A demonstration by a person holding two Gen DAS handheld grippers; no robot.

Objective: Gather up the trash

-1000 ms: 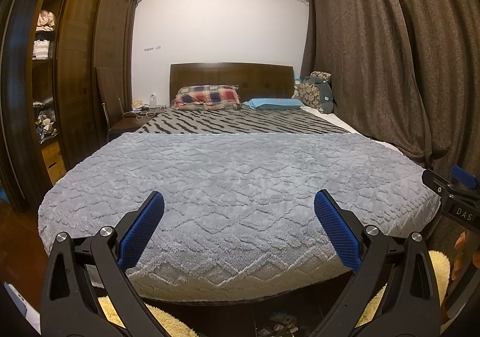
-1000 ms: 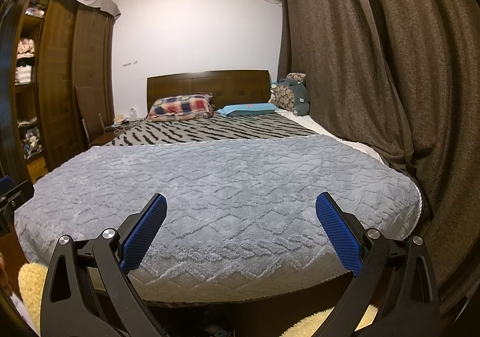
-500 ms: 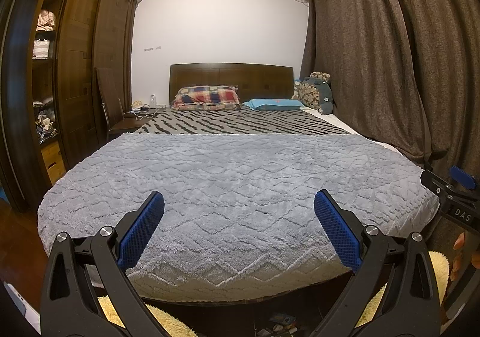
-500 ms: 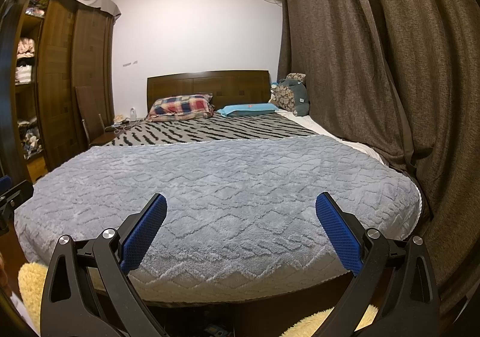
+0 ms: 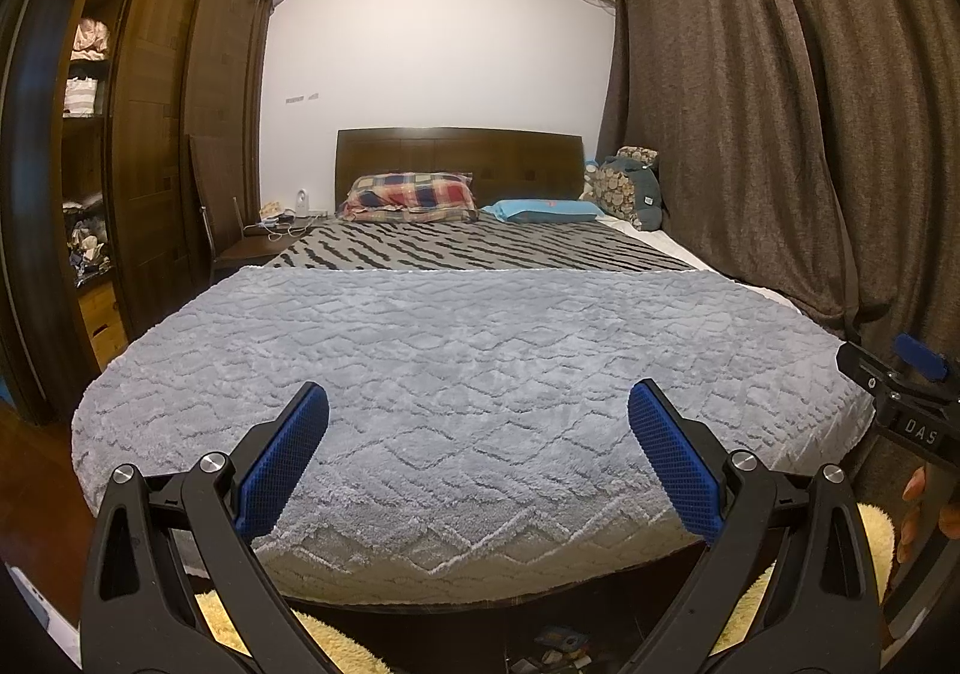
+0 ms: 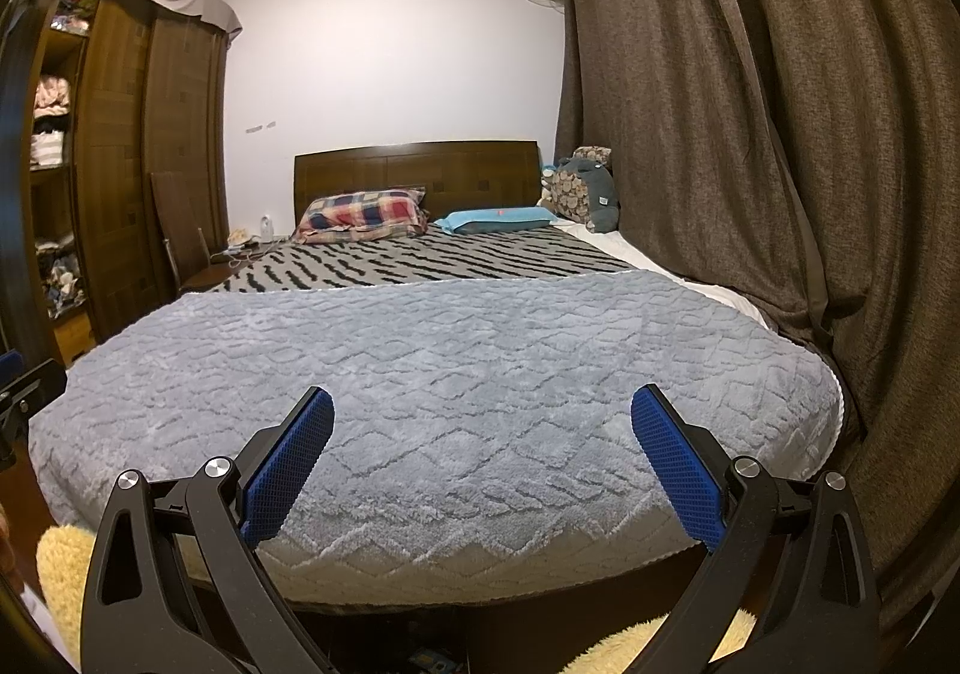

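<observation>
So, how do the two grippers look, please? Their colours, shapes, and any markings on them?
The left gripper and the right gripper look alike: black, angular arms with triangular cut-outs and silver round bolts. Each finger ends in a flat blue pad with a fine grid texture. In the left view, the right gripper's body shows white letters "DAS".

Both handheld grippers are hanging level, side by side, jaws spread wide and gripping nothing.

The left black two-finger gripper with blue textured pads (image 5: 478, 449) is pointing straight ahead, its fingers splayed far apart with nothing between them. The right black two-finger gripper with blue textured pads (image 6: 482, 452) is doing the same just beside it, showing at the left view's right edge, where fingertips of the person's bare right hand (image 5: 918, 515) are curling around its handle.
</observation>
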